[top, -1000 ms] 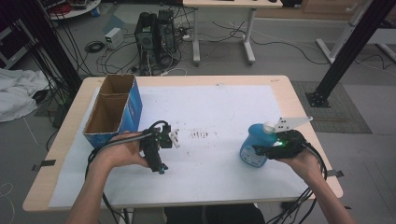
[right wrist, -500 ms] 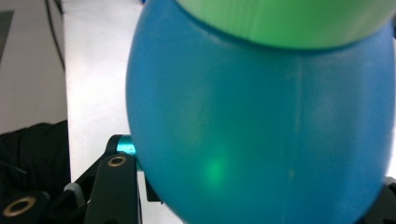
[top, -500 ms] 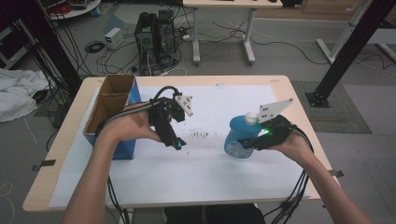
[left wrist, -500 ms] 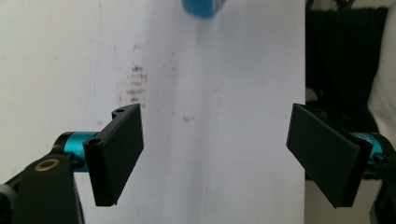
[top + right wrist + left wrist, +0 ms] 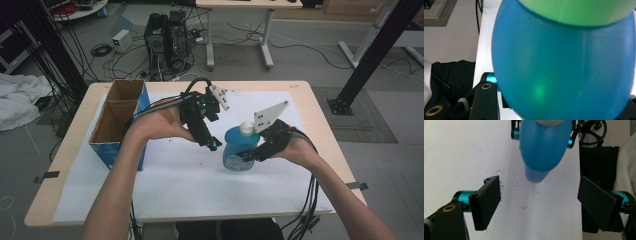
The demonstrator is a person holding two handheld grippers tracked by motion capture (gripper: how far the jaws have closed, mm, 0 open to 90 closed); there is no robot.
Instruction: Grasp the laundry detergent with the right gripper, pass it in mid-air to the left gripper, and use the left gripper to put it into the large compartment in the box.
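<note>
A blue bottle [image 5: 236,152] with a white cap [image 5: 246,128] is over the middle of the white paper [image 5: 165,185]. My right gripper [image 5: 248,154] is shut on its body from the right and holds it slightly tilted, apparently just off the paper. In the right gripper view the bottle [image 5: 564,70] hides most of the frame, with one black finger [image 5: 486,100] at its lower left. My left gripper [image 5: 209,142] hovers just left of the bottle, pointing down at it. Its jaws [image 5: 539,202] are open and bare, and the bottle [image 5: 544,147] hangs beyond them.
An open cardboard box with blue sides [image 5: 117,120] stands at the table's left edge, close behind the left forearm. Cables trail from both grippers off the near edge. The wooden table rim [image 5: 330,135] runs past the paper on the right.
The right gripper has carried the bottle left toward the table's middle and raised it. The left gripper has risen and moved right, from near the paper to beside the bottle.
</note>
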